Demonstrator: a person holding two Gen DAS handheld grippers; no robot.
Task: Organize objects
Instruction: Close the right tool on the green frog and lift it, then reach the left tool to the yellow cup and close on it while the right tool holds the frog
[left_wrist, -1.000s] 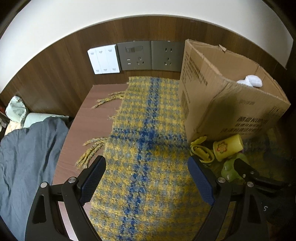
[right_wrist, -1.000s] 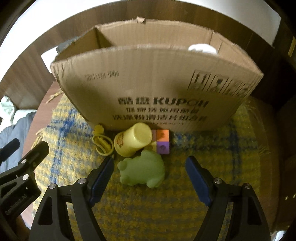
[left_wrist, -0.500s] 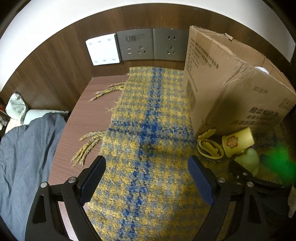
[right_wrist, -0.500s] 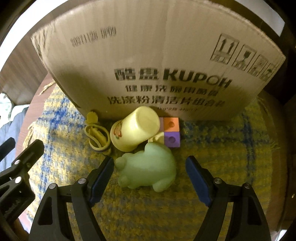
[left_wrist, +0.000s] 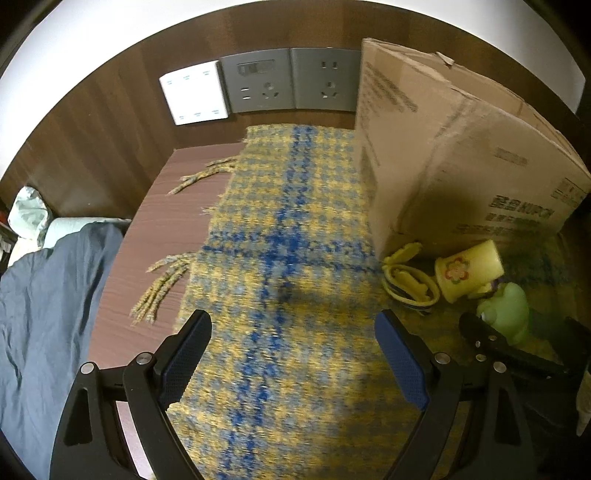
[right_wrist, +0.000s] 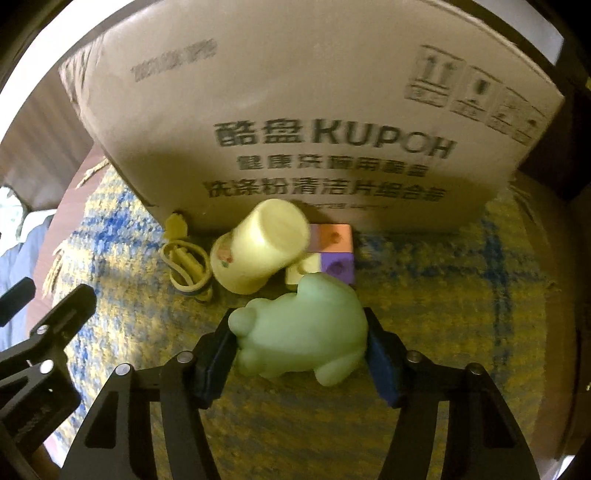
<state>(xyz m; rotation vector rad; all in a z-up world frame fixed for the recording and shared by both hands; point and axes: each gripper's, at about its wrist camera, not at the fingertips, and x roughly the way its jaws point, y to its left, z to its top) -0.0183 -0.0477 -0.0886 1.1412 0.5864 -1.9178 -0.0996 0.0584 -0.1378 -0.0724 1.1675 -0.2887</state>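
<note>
A pale green frog toy (right_wrist: 303, 328) lies on the yellow-and-blue plaid cloth (right_wrist: 461, 314) in front of a cardboard box (right_wrist: 295, 110). My right gripper (right_wrist: 299, 334) is closing around the frog, and both blue pads touch its sides. Just behind it lie a tipped yellow cup (right_wrist: 258, 247), a multi-coloured cube block (right_wrist: 336, 254) and a yellow strap toy (right_wrist: 186, 266). In the left wrist view the frog (left_wrist: 506, 306) sits at the right beside the cup (left_wrist: 465, 269). My left gripper (left_wrist: 291, 325) hangs open over the cloth with nothing between its fingers.
Wall sockets (left_wrist: 291, 85) and a white switch panel (left_wrist: 194, 92) sit on the wooden wall behind the table. Bare brown tabletop (left_wrist: 159, 229) shows left of the cloth's fringe. Dark blue bedding (left_wrist: 44, 314) lies past the table's left edge.
The right gripper came down around the frog and its jaws narrowed from wide apart to touching the frog's sides. The left gripper stayed open over the cloth.
</note>
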